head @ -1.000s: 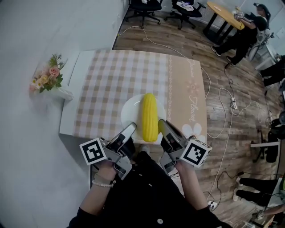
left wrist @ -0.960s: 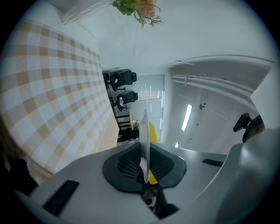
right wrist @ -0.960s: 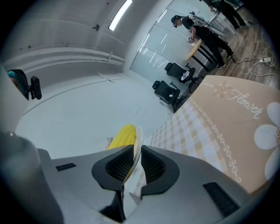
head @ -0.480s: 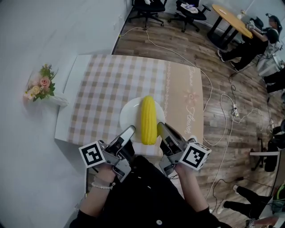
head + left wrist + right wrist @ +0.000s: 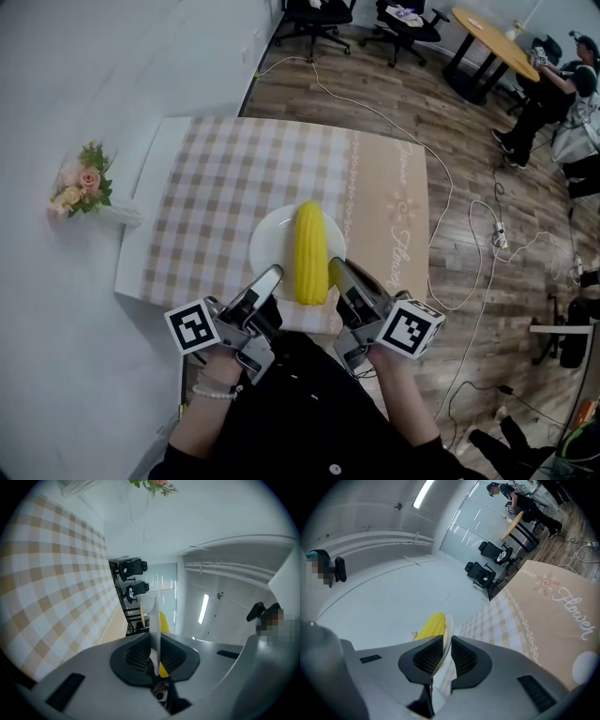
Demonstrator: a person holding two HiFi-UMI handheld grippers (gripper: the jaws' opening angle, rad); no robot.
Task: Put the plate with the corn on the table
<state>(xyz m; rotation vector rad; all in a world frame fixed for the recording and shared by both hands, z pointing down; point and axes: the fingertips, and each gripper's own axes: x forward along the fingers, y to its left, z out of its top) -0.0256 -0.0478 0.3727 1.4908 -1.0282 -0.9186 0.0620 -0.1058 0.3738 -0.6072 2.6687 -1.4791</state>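
Note:
A white plate carries a yellow corn cob lying lengthwise, over the near edge of the checked table. My left gripper is shut on the plate's near left rim, my right gripper shut on its near right rim. In the left gripper view the plate's thin edge stands between the jaws with the corn behind it. In the right gripper view the rim is pinched beside the corn.
A small flower bunch lies left of the table by the wall. The tablecloth has a beige strip with lettering on the right. Cables run over the wooden floor. Office chairs, a round table and seated people are farther back.
The plate with the corn, held in both grippers, has edged slightly farther over the table. The head view has shifted a little.

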